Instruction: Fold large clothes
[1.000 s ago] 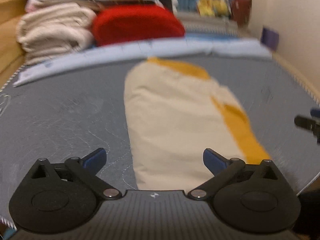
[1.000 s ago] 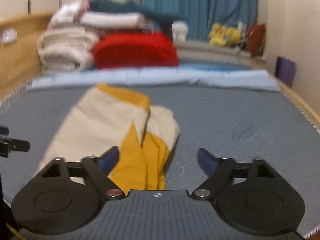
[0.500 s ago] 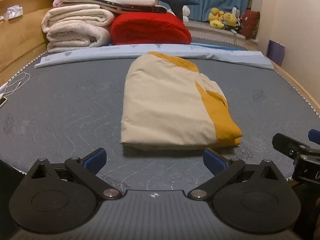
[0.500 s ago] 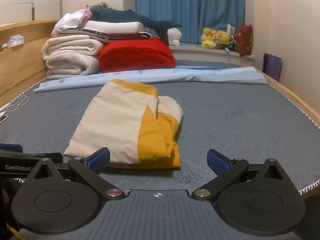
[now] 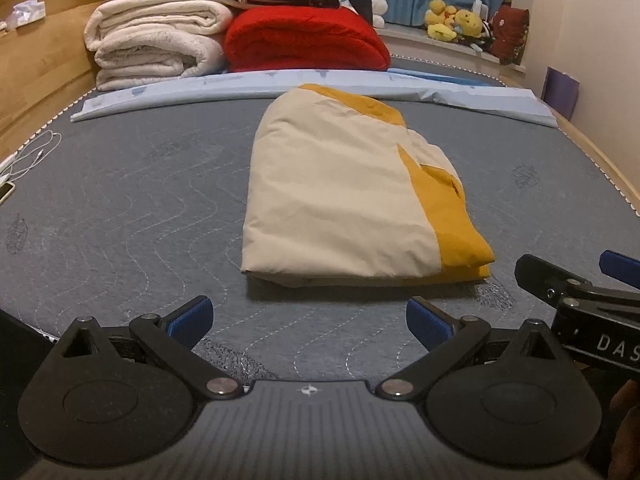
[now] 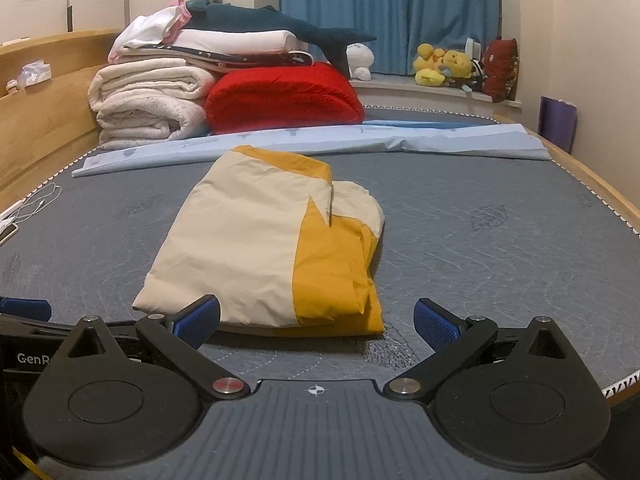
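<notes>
- While both grippers hang over the near edge of the bed, the folded cream and yellow garment (image 5: 340, 204) lies flat on the grey quilted mattress (image 5: 132, 208), just beyond their fingertips and touching neither.
- The left gripper (image 5: 308, 316) has its blue-padded jaws spread wide with nothing between them.
- The right gripper (image 6: 316, 318) has just been opening its jaws; they stand fully apart, empty, with the garment's near edge just past them.
- In the left wrist view, the right gripper's body at the far right shows the white letters "DAS", cut off by the frame.
- In the right wrist view, the left gripper's body at the near left reads "GenR", also cut off.
- Beyond the garment lie a pale blue sheet (image 6: 360, 138), then a red blanket (image 6: 280, 96) and stacked white blankets (image 6: 148, 104).
- Soft toys (image 6: 440, 64) sit on the far sill before blue curtains (image 6: 388, 8).
</notes>
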A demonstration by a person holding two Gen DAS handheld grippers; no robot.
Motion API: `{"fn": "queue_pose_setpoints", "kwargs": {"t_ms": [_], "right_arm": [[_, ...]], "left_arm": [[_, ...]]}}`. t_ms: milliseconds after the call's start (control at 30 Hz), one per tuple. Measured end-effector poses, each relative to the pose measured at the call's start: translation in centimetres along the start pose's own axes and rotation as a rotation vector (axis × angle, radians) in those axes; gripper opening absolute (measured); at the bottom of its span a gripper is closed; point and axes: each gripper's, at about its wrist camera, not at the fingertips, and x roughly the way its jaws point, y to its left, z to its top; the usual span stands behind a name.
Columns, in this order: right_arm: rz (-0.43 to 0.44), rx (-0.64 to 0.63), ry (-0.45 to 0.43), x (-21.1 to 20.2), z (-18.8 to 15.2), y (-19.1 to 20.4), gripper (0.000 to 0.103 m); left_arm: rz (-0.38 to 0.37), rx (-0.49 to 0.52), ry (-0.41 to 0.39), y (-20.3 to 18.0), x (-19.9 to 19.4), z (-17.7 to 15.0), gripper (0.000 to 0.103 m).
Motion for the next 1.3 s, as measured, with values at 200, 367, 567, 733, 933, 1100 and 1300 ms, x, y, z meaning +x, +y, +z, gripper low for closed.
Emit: {"fn": "queue_pose_setpoints", "kwargs": {"t_ms": [200, 367, 567, 733, 933, 1100, 1300], "right_arm": [[-0.006, -0.001, 0.004, 0.31, 0.05, 0.17, 0.102], [-0.01, -0.007, 0.002, 0.52, 0.1, 0.25, 0.102], [-0.01, -0.007, 0.002, 0.54, 0.04, 0.25, 0.102], [-0.009, -0.009, 0.002, 0.55, -0.06, 0.32, 0.102], [-0.008, -0.011, 0.004, 0.62, -0.19, 0.24, 0.102], [-0.008, -0.012, 0.005, 0.62, -0.2, 0.25, 0.102], [-0.008, -0.011, 0.006, 0.62, -0.21, 0.29, 0.102]], "left_arm": [[0.001, -0.014, 0.018, 0.02, 0.5, 0.14, 0.103], [0.003, -0.016, 0.023, -0.08, 0.61, 0.13, 0.103], [0.001, -0.018, 0.024, -0.04, 0.62, 0.14, 0.103], [-0.002, -0.022, 0.028, 0.07, 0.71, 0.15, 0.103], [-0.001, -0.021, 0.027, 0.02, 0.76, 0.12, 0.103], [-0.002, -0.022, 0.028, -0.03, 0.76, 0.11, 0.103], [-0.002, -0.021, 0.026, -0.13, 0.79, 0.01, 0.103]]}}
